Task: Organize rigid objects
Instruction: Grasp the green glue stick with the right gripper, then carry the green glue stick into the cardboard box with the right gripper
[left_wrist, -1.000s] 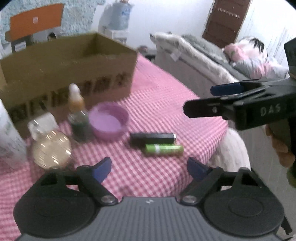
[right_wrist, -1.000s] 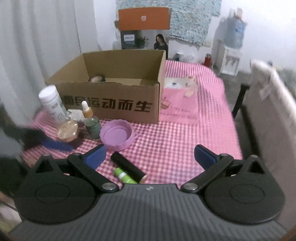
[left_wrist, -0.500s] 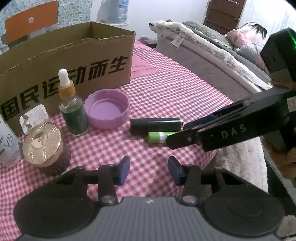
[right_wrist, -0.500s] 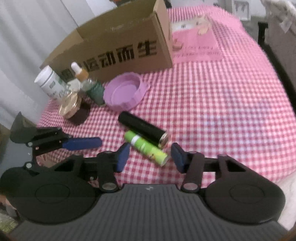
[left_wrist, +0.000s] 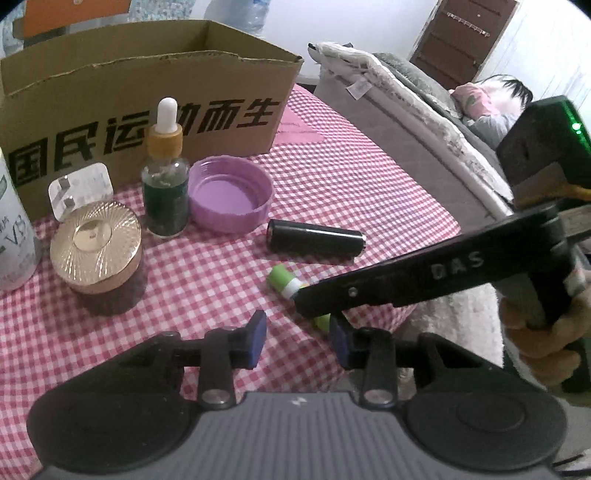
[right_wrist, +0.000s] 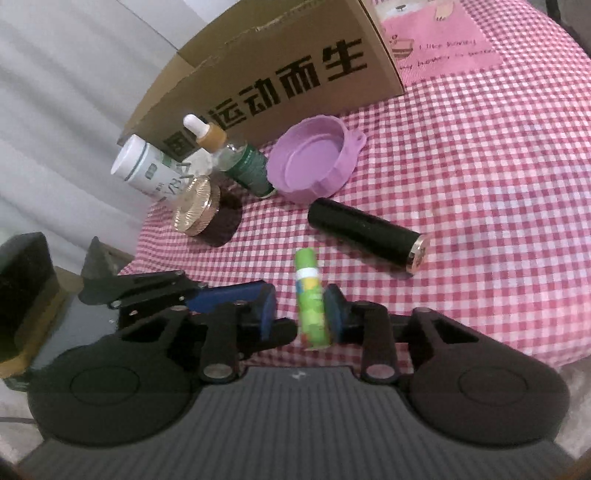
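A green tube lies on the pink checked tablecloth between the fingers of my right gripper. Its jaws are closing: the right pad touches the tube and a small gap shows at the left pad. In the left wrist view one right finger covers most of the green tube. My left gripper hovers just in front of the tube's near end. Its jaws are closing too, with nothing between them. A black tube lies just beyond.
A purple lid, a dropper bottle, a gold-lidded jar, a white bottle and a blister pack stand before the open cardboard box. A bed runs along the table's right edge.
Both pairs of jaws have narrowed a lot. My right gripper dropped down around the green tube, which has turned to lie along the fingers. My left gripper sank a little toward the table.
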